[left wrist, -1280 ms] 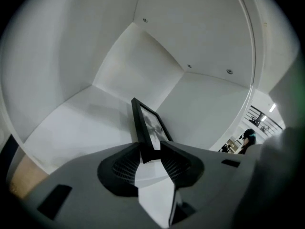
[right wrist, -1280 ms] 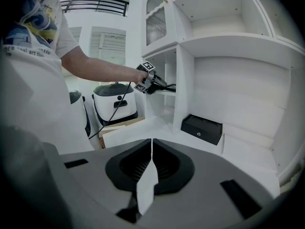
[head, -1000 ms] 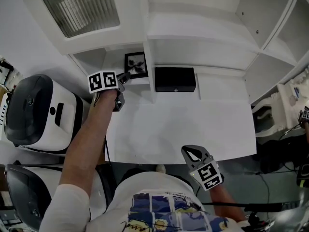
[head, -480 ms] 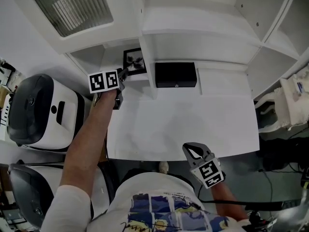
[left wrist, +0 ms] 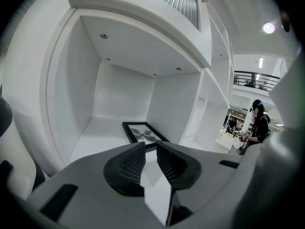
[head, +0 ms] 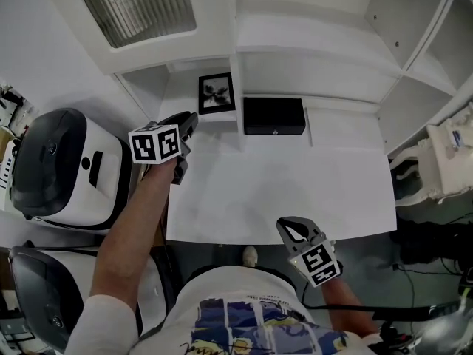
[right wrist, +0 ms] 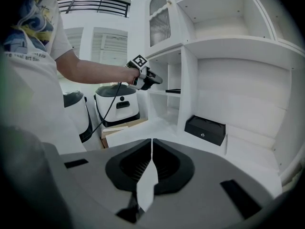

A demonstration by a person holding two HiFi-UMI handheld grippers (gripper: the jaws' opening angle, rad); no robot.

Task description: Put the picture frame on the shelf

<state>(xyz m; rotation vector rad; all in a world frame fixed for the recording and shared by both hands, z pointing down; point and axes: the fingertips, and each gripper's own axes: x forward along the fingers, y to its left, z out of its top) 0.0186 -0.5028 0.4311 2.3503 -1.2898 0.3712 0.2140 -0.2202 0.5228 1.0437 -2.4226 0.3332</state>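
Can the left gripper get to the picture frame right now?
Probably yes. The frame lies in the open shelf straight ahead of the left gripper, nothing between. Its empty jaws are closing.

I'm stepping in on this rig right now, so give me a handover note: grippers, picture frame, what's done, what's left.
Left gripper: jaws closing with nothing between them, hovering just outside the shelf compartment.
Right gripper: shut, empty, low by the table's front edge.
Picture frame: lies flat on the compartment floor, near its right wall, free of both grippers.
Black box: on the tabletop right of the divider, not involved.
Done: the frame is on the shelf.
Left: probably just drawing the left gripper away.
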